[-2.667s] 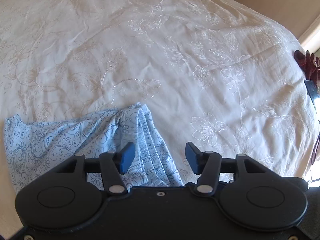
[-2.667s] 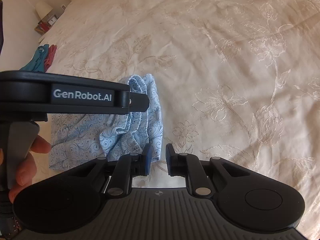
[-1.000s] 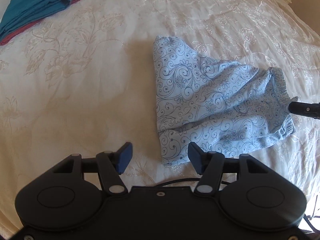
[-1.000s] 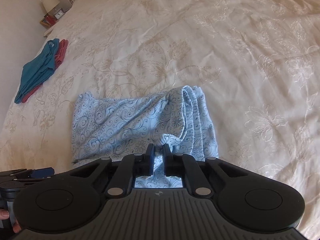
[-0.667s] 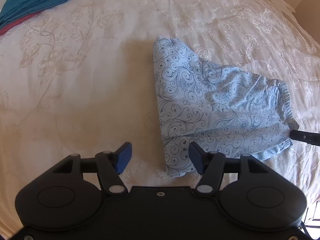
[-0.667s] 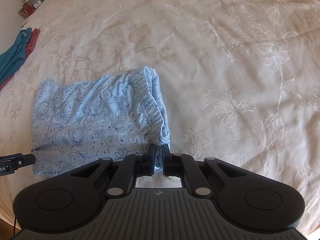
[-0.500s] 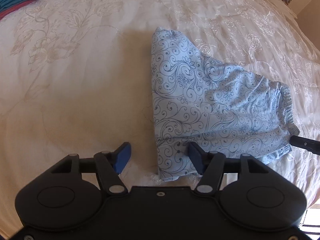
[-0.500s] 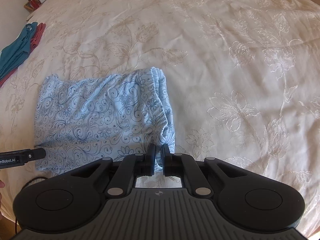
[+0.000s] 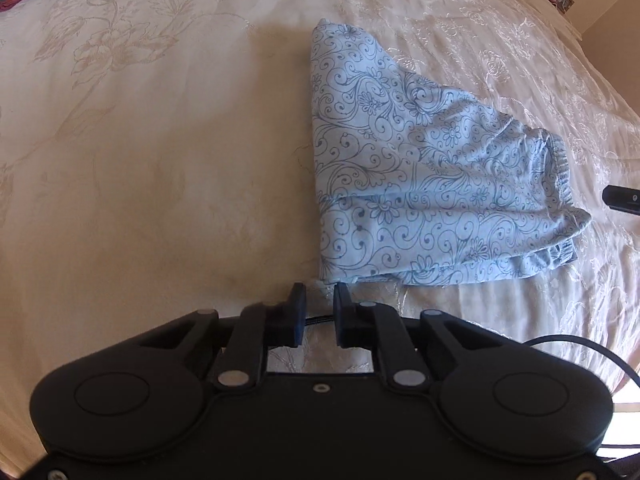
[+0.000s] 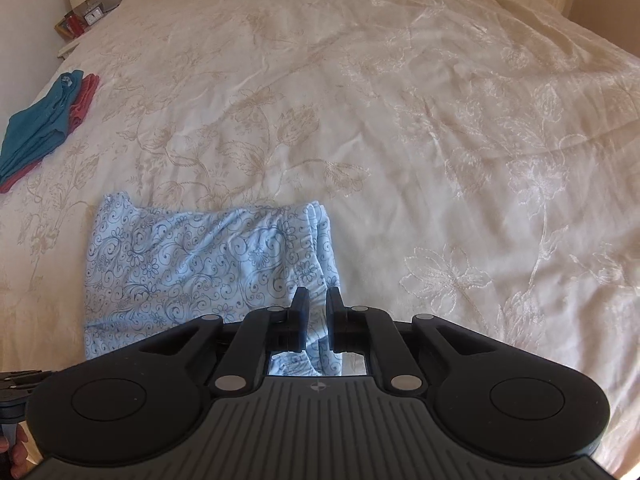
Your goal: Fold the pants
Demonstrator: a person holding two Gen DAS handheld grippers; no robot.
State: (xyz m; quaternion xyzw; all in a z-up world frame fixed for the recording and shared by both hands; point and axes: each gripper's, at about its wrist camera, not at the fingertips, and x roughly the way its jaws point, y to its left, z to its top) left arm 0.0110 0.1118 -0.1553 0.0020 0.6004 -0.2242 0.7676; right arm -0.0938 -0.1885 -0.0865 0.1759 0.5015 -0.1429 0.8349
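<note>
Left gripper point(image 9: 320, 294) narrow, gripping nothing, sitting at pants point(image 9: 420, 184) corner, 6 o'clock. Right gripper point(image 10: 317, 300) pinching waistband.

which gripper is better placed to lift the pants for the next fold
Probably right. The right hand-held gripper sits over the waistband end of the pants, fabric between its fingers. The left hand-held gripper sits just short of the hem corner, nearly closed.

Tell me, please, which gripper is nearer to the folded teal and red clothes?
Left. The left gripper sits at the blue pants' left corner, the side toward the teal and red clothes; the right gripper is at the opposite, waistband end.
</note>
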